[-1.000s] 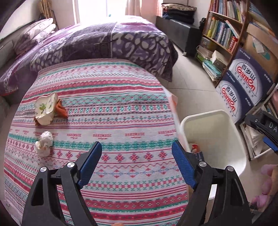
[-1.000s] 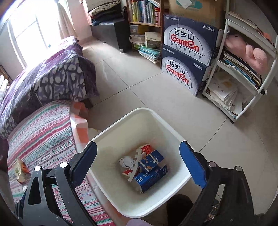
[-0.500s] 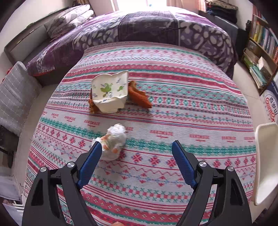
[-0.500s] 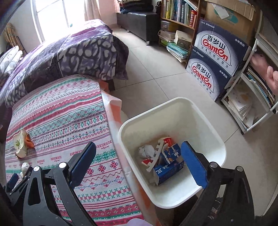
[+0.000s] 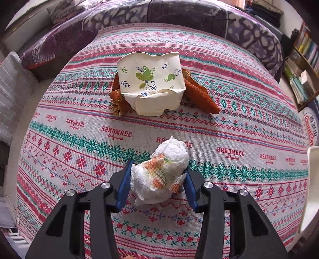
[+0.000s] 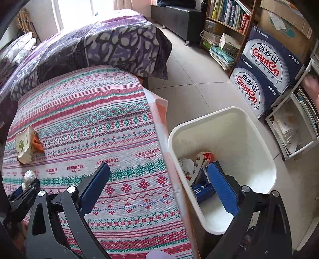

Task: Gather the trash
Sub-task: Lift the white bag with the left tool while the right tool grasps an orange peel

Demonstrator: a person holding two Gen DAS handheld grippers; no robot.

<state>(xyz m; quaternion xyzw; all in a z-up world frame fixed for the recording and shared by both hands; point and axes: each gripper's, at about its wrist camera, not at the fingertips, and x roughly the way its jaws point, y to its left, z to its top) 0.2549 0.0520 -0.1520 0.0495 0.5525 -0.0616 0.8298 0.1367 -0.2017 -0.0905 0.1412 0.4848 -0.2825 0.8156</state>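
Observation:
A crumpled white tissue wad [image 5: 171, 153] with orange and green print lies on the striped tablecloth [image 5: 79, 139]. My left gripper [image 5: 158, 165] is shut on it, with a blue pad pressing each side. Behind it lies a crushed paper cup [image 5: 151, 79] with green leaf print, on top of orange-brown scraps [image 5: 199, 93]. My right gripper [image 6: 158, 167] hangs open and holds nothing, over the table's right edge beside the white bin [image 6: 249, 129]. In the bin lie a blue carton [image 6: 203, 189] and other scraps. The right wrist view also shows the cup [image 6: 24, 143] and the tissue [image 6: 29, 176] at far left.
A purple patterned quilt [image 6: 99, 45] covers the bed behind the table. Stacked Ganten water boxes [image 6: 265, 75], a bookshelf [image 6: 225, 18] and a white rack of papers [image 6: 291, 127] stand around the tiled floor [image 6: 199, 83] past the bin.
My left gripper swung away from the bin, came down over the tissue wad and shut on it. The right gripper shifted left, from above the bin to the table's edge.

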